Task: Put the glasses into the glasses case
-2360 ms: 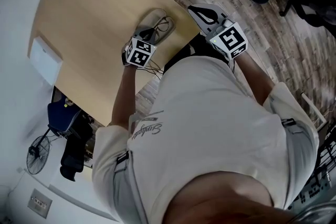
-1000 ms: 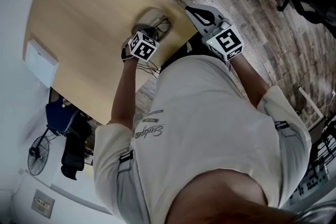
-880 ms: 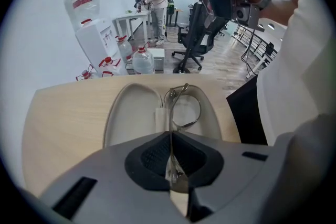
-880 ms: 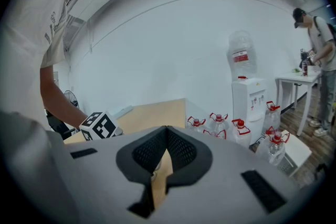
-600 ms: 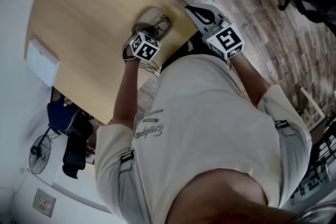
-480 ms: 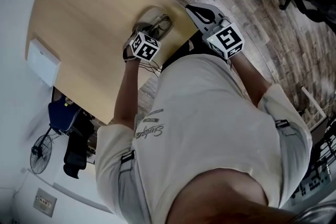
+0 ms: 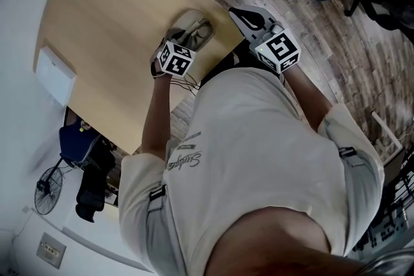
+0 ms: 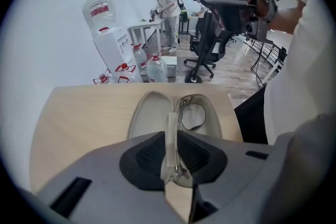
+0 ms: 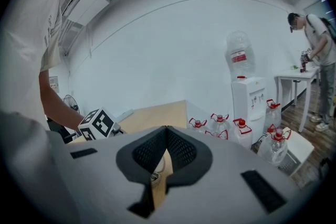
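Since the glasses (image 8: 182, 110) lie in the case's (image 8: 149, 115) right half, long axis pointing away from me, my left hand-held gripper (image 8: 170, 136) is nearer, at the case's near end, pinching what looks like its white midline strip (image 8: 171, 120). My right hand-held gripper (image 9: 167, 131) is closed, empty and right of the case.

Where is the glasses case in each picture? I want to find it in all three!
Head view: the glasses case lies open, upper middle, by the table's right edge.
Left gripper view: in the centre, its middle strip between the left gripper's jaws.
Right gripper view: only a pale sliver shows through the gap under the jaws; probably the case, hard to tell.
Shared landmark: the light wooden table.
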Motion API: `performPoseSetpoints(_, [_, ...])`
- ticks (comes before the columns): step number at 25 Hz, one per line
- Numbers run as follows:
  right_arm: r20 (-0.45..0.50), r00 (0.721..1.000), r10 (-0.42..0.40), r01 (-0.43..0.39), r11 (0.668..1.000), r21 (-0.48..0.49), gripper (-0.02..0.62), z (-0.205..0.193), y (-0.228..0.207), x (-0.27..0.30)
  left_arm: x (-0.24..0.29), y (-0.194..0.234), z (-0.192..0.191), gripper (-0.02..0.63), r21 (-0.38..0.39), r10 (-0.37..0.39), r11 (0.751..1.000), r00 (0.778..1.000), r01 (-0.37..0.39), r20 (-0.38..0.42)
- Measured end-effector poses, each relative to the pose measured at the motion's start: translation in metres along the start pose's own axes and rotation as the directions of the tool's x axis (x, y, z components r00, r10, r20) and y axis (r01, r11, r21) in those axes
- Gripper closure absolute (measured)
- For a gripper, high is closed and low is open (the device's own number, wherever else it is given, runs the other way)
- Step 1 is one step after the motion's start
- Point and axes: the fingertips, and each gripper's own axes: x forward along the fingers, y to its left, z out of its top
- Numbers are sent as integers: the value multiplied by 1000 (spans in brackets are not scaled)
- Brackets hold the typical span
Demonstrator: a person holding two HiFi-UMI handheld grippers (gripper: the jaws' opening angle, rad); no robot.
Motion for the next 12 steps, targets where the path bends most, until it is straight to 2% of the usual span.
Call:
performPoseSetpoints(4, [3,1000,11,-11,1000,-16,600,7,10,1,-14,3,0,535,-90,14,996,998,-9,57])
performPoseSetpoints(7, [3,1000,18,-18,999,-29,600,14,18,3,-32,11,0,563,-170,52,985,992,-32,115])
performPoseSetpoints(10, [7,999,38,-38,997,-61,600,24,23,7,-51,23,3,574,-248,130,965,977,-85,170])
performPoseSetpoints(12, [12,998,54,-53,995,-80,600,30,27,8,-66,29,7,581,-312,179,944,957,-102,228])
